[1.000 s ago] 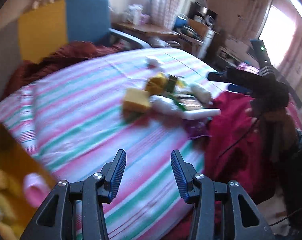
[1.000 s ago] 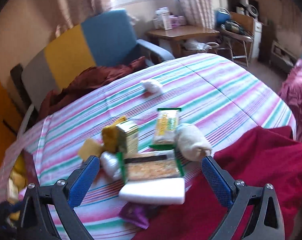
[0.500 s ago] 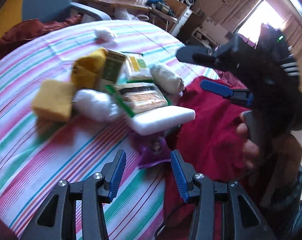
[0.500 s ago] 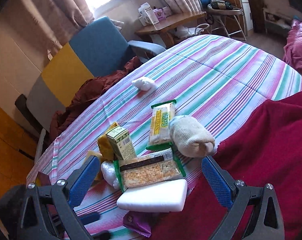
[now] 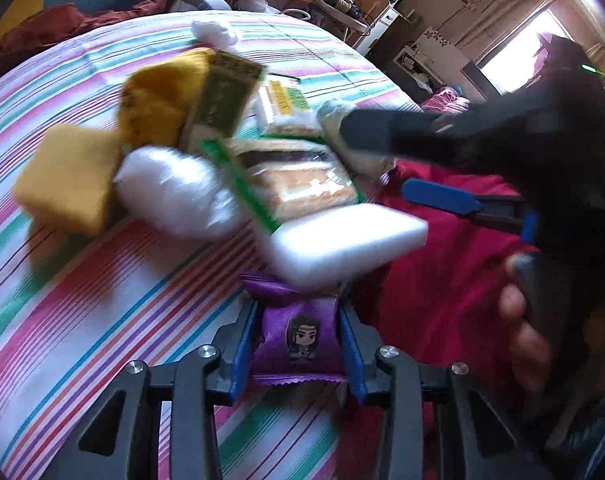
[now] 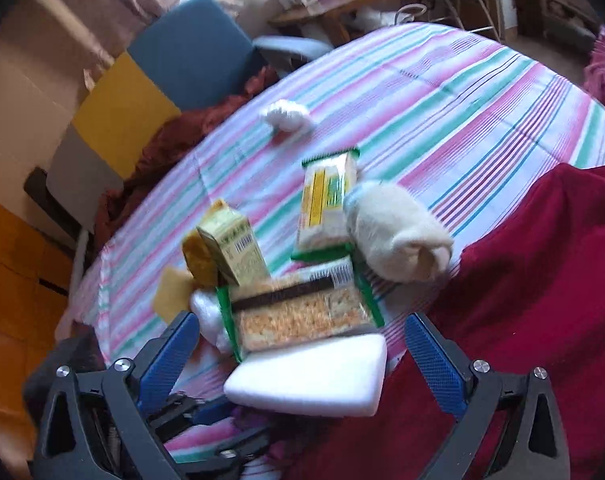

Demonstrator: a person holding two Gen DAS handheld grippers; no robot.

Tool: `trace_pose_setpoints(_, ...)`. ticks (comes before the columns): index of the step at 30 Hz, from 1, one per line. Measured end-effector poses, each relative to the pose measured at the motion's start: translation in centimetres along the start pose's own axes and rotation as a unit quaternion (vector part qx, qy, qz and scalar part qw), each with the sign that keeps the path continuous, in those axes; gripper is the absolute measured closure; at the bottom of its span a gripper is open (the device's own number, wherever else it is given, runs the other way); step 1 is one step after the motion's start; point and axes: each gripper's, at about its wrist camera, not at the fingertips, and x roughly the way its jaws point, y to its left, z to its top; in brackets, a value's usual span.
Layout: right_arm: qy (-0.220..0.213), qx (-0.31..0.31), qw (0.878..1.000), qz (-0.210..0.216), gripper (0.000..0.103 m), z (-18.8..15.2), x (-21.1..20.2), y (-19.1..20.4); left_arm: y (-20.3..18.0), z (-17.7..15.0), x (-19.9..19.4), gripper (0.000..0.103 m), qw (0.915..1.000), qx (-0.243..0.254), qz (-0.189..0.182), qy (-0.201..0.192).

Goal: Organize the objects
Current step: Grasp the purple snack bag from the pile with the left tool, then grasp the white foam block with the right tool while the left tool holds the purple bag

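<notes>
My left gripper (image 5: 297, 309) has its jaws closing, and both blue pads press on a purple snack packet (image 5: 298, 336) with a cartoon figure, lying at the near edge of the pile. Just beyond it lies a white foam block (image 5: 342, 240). My right gripper (image 6: 302, 324) is wide open, its fingers straddling the foam block (image 6: 310, 376) and a green-edged cracker packet (image 6: 302, 316) without touching them. Behind these are a small juice carton (image 6: 234, 252), a wafer packet (image 6: 326, 200) and a rolled cream sock (image 6: 398, 232).
A yellow sponge (image 5: 66, 176), a white wrapped bundle (image 5: 174, 192) and a yellow cloth (image 5: 158, 96) sit left of the pile on the striped sheet (image 6: 442, 92). A red blanket (image 6: 522, 320) lies to the right. A white wad (image 6: 286, 114) lies farther back, before a blue and yellow chair (image 6: 190, 56).
My left gripper came down to the pile's near edge and shut on the purple packet. The right gripper sank closer over the foam block and stayed open.
</notes>
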Motion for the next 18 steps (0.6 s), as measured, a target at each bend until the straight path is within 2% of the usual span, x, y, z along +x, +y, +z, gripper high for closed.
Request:
trace_pose_setpoints(3,0.042,-0.023,0.999,-0.025,0.0,-0.4,1.8,0.9,1.3,-2.0,-2.0,0.065,0.9997,-0.001,0.021,-0.009)
trace_pose_setpoints(5,0.072,-0.037,0.997,-0.007,0.0,-0.9,2.8,1.5,2.2,-3.2,-3.2,0.065,0.9995,-0.006,0.028,-0.014)
trace_pose_setpoints(6,0.072,-0.045,0.996,0.012,0.0,-1.1,2.7,1.9,2.6,-3.8,-3.7,0.064,0.9993,-0.009,0.032,-0.016)
trace_pose_setpoints(8,0.075,-0.058,0.992,0.08,0.0,-1.4,2.3,2.7,3.4,-5.3,-5.1,0.064,0.9987,-0.015,0.042,-0.023)
trace_pose_setpoints(10,0.109,-0.077,0.977,0.167,0.0,-2.1,2.5,4.0,4.0,-6.5,-6.1,0.064,0.9981,-0.023,0.05,-0.029)
trace_pose_setpoints(12,0.126,-0.108,0.962,0.215,0.0,-2.9,2.3,5.5,4.6,-7.4,-7.0,0.064,0.9976,-0.029,0.054,-0.032)
trace_pose_setpoints(14,0.124,-0.121,0.962,0.213,0.0,-3.2,2.1,6.0,5.2,-8.4,-7.9,0.064,0.9967,-0.039,0.059,-0.039)
trace_pose_setpoints(18,0.115,-0.113,0.974,0.158,0.0,-3.1,2.6,5.1,5.8,-9.7,-8.9,0.064,0.9953,-0.049,0.067,-0.05)
